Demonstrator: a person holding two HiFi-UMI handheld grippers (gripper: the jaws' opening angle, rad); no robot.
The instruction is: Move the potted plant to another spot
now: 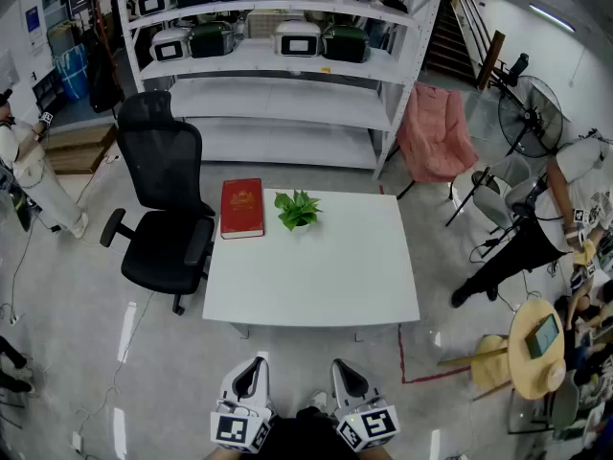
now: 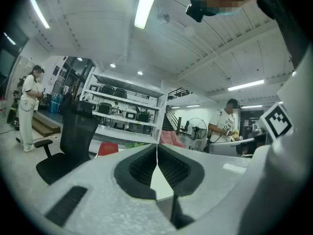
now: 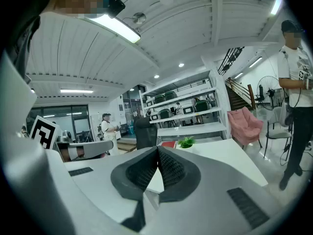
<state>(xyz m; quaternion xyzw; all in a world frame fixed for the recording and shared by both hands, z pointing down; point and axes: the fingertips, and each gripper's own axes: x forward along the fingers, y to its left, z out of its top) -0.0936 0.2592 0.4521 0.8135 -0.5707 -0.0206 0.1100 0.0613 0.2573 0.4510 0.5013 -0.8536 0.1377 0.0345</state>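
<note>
A small potted plant point(image 1: 298, 209) with green leaves stands on the white table point(image 1: 316, 276) near its far edge, just right of a red book point(image 1: 241, 207). In the right gripper view the plant point(image 3: 186, 142) shows far off beyond the jaws. Both grippers hang low at the near side, well short of the table. My left gripper point(image 1: 252, 376) is shut with nothing in it, its jaw tips meeting point(image 2: 157, 146). My right gripper point(image 1: 347, 378) is shut too, tips together point(image 3: 157, 148) and empty.
A black office chair point(image 1: 163, 204) stands at the table's left. White shelving point(image 1: 278, 56) with boxes is behind. A pink chair point(image 1: 433, 132), a fan point(image 1: 530, 115) and people stand to the right; a round wooden stool point(image 1: 534, 348) sits at the near right.
</note>
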